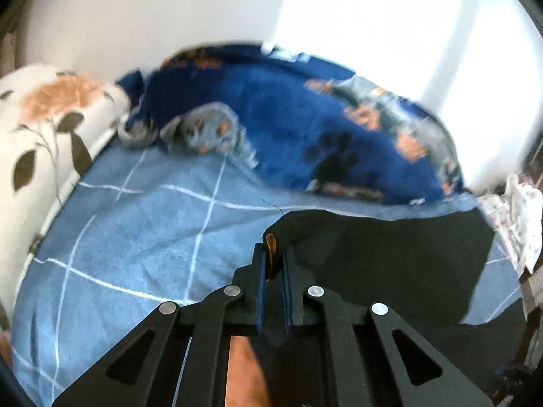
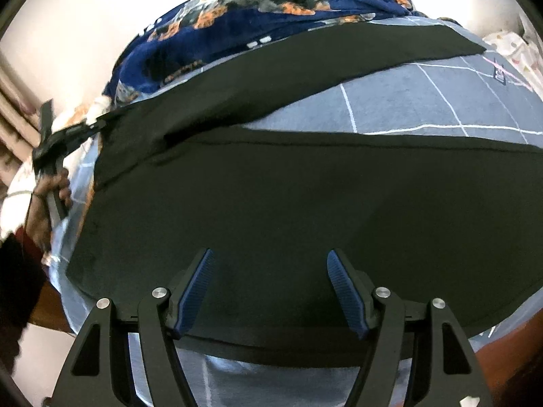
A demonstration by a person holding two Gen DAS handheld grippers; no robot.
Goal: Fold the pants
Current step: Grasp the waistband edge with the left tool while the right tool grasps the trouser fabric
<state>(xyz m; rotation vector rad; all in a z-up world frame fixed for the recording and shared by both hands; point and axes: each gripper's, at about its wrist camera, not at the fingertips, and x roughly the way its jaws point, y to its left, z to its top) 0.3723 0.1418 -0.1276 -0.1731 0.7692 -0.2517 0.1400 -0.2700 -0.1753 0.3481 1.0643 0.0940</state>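
The black pants (image 2: 271,203) lie spread across a bed covered by a blue checked sheet (image 1: 129,224), with one leg reaching away toward 1 o'clock in the right wrist view and the other lying broad across the middle. The left hand-held gripper (image 1: 274,254) has its jaws together, clamped on a corner of the pants where a small orange tag shows between the pads. In the right wrist view that same corner is lifted at 9 o'clock, pulled up off the sheet. The right hand-held gripper (image 2: 269,288) hangs over the near part of the fabric with its jaws apart and nothing pinched between them.

The pinch on the left is narrow, so the corner could probably slip free if it is pulled hard across the bed. With the right jaws not gripping, the far cloth is unanchored, and the whole garment may drag or bunch rather than fold along a clean line. The dark blue patterned blanket (image 1: 298,125), heaped at 12 o'clock just beyond the pants, could catch the travelling edge and skew the fold.
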